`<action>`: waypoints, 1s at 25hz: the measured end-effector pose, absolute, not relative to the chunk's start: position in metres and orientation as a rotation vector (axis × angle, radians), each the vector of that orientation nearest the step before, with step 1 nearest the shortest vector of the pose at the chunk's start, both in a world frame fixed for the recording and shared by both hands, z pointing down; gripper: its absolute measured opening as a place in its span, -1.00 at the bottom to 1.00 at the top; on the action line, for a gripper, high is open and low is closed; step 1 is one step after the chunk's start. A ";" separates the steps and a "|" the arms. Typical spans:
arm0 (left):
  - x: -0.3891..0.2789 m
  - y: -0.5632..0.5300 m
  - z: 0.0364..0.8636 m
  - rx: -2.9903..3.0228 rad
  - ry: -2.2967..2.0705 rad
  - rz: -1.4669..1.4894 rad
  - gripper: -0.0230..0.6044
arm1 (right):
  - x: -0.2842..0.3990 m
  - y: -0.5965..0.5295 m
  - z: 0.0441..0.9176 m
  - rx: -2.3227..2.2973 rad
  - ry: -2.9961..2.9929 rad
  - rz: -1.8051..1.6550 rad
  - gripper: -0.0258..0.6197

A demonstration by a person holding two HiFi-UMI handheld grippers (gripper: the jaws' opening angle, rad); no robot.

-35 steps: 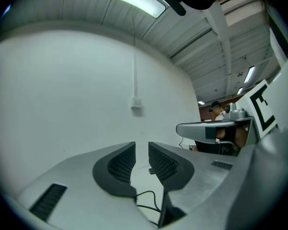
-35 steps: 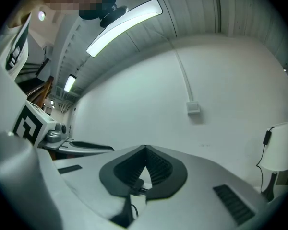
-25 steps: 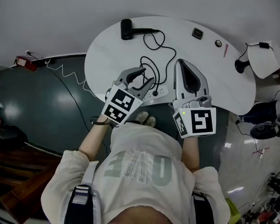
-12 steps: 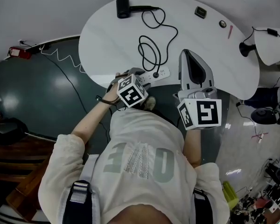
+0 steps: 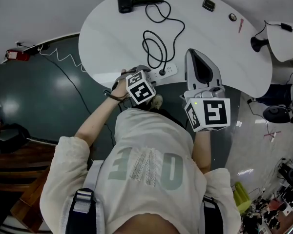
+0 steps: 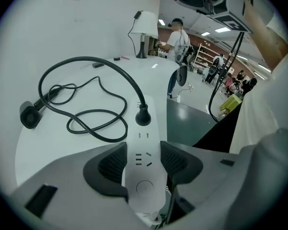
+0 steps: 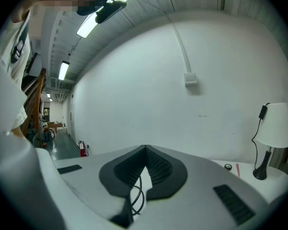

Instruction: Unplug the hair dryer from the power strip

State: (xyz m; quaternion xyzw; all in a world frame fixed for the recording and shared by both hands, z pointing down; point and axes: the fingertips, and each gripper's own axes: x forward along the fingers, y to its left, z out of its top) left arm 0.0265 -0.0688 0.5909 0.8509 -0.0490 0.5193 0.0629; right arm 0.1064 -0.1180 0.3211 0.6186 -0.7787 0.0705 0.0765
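White, flat, oblong strip [image 6: 144,135] is seen at the 6 o'clock edge of the smooth white rounded table [image 5: 224,57]. It is straddled by the left gripper [image 6: 143,152], whose jaws are opening. Ribbed black pads [image 6: 111,163] are set close on either side of the strip, and no squeeze on it can be made out.

A round black plug [image 6: 143,118] is seated in the strip's far socket, at 12 o'clock from those jaws. From it a glossy black cord [image 5: 154,48] is run in loose loops across the tabletop to the dryer [image 5: 123,0] (matte black, barrel-shaped, laid on its side) near the table's 11 o'clock edge.

The right gripper [image 7: 145,150] is held at 3 o'clock from the strip, apart from it. Its jaws are pressed together at the tips and nothing is clamped.

Both grippers are cased in smooth grey plastic, each with a black-and-white marker cube.

A lamp [image 5: 282,38] with a white shade on a black stem is seen at the table's 3 o'clock end.
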 end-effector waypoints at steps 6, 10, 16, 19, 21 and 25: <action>0.027 -0.086 0.592 2.550 -0.218 1.509 -0.22 | 0.095 -0.122 0.350 1.757 -2.415 0.254 -0.91; 0.030 -0.087 0.592 2.535 -0.213 1.517 -0.22 | 0.079 -0.120 0.407 1.611 -2.487 0.385 -0.47; 0.032 -0.089 0.590 2.513 -0.220 1.524 -0.22 | 0.066 -0.114 0.504 1.489 -2.401 0.518 -0.47; 0.035 -0.091 0.592 2.505 -0.214 1.538 -0.22 | 0.063 -0.114 0.534 1.429 -2.344 0.515 -0.47; 0.034 -0.089 0.592 2.498 -0.200 1.546 -0.22 | 0.060 -0.114 0.541 1.426 -2.331 0.511 -0.50; 0.030 -0.086 0.591 2.477 -0.174 1.557 -0.22 | 0.051 -0.116 0.544 1.459 -2.334 0.488 -0.74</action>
